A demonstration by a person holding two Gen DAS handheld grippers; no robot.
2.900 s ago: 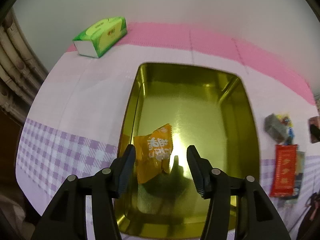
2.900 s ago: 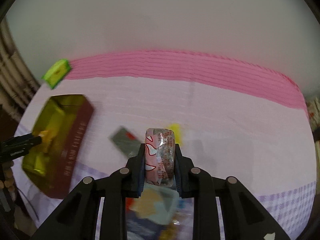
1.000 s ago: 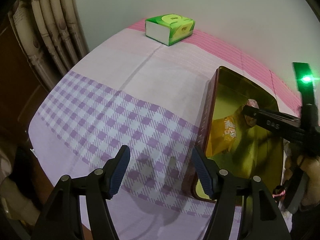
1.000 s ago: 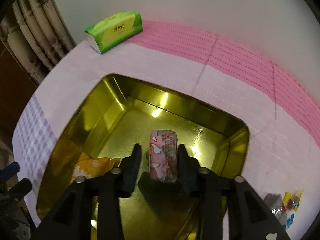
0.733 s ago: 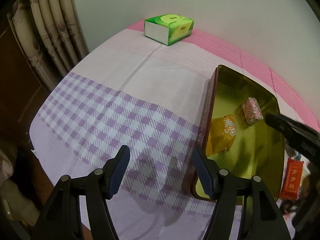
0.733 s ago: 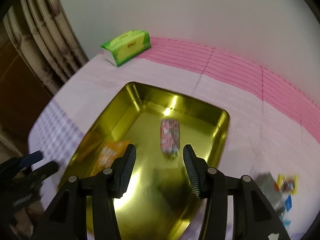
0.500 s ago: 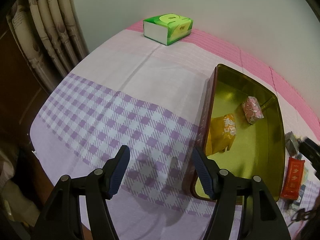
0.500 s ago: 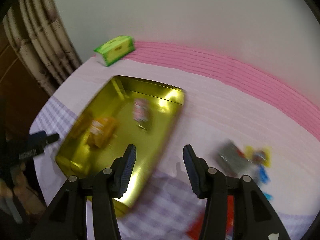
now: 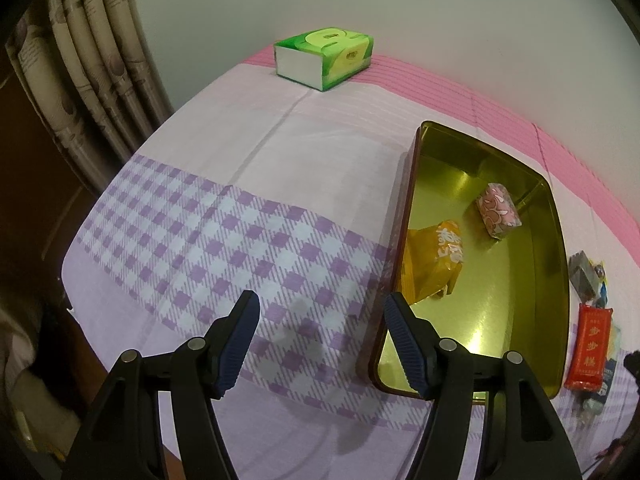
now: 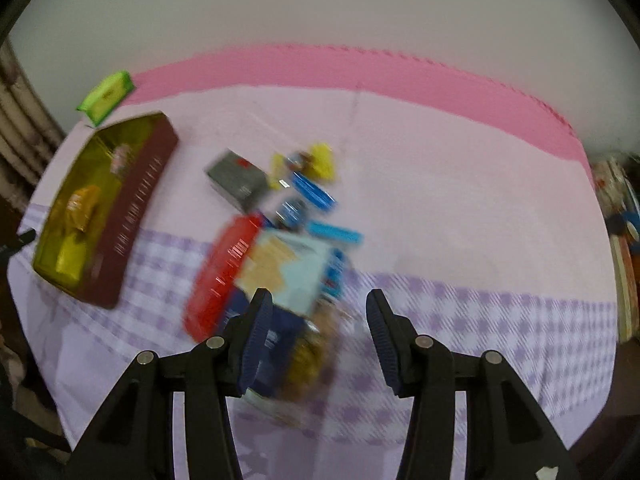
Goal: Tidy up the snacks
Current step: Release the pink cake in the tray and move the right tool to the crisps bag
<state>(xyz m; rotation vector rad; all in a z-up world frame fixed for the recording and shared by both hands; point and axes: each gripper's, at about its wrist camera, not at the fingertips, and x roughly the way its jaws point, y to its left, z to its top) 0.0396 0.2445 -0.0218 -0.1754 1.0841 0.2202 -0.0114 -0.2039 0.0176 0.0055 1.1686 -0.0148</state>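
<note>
Both point steeply downward with nothing between their ribbed blue pads: the left hand-held gripper (image 9: 320, 316) stands with its jaws well apart, and the right hand-held gripper (image 10: 319, 312) likewise gapes empty.

Tin (image 9: 558, 216): gold inside, maroon outer wall with pale lettering. In it, an orange packet (image 9: 438, 258) and a pink wrapper (image 9: 498, 215) with white shapes. Cloth (image 9: 240, 168) under the tin: pale pink, lilac-and-white check near edge, hot pink band far side. Beyond the tin, green-and-yellow tissue box (image 9: 326, 56), white end. Right of the tin: red packet (image 9: 590, 346) with gold characters, grey packet (image 10: 236, 178), blue and yellow wrappers.
</note>
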